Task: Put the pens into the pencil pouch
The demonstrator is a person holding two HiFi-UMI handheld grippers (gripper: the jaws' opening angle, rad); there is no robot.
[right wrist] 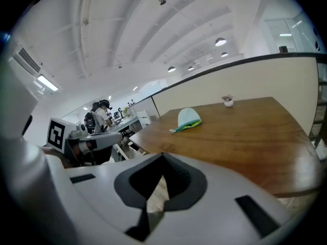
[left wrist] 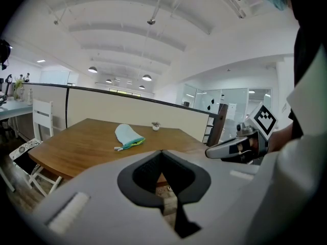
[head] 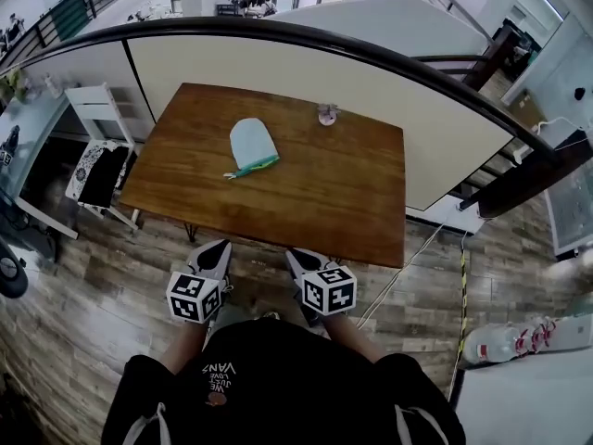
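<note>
Pencil pouch point(head: 251, 144) lies flat mid-counter point(head: 334, 202). Green strip point(head: 254, 166) at pouch's near edge: pens or trim, cannot tell. Left gripper point(head: 219, 247) and right gripper point(head: 296, 256) well short of pouch, fingers pressed together, empty. Likely risks: limp pouch sliding under push, mouth collapsing, thin pens slipping from pinch.

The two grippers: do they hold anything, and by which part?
Nothing is held. The left gripper and right gripper are shut and empty; the pencil pouch lies on the table.

So the left gripper point(head: 217, 247) and right gripper point(head: 296, 257) sit low, side by side just in front of the torso point(head: 278, 378), pointing forward. Fingers point(left wrist: 145, 170) on both are pressed together, gripping nothing.
</note>
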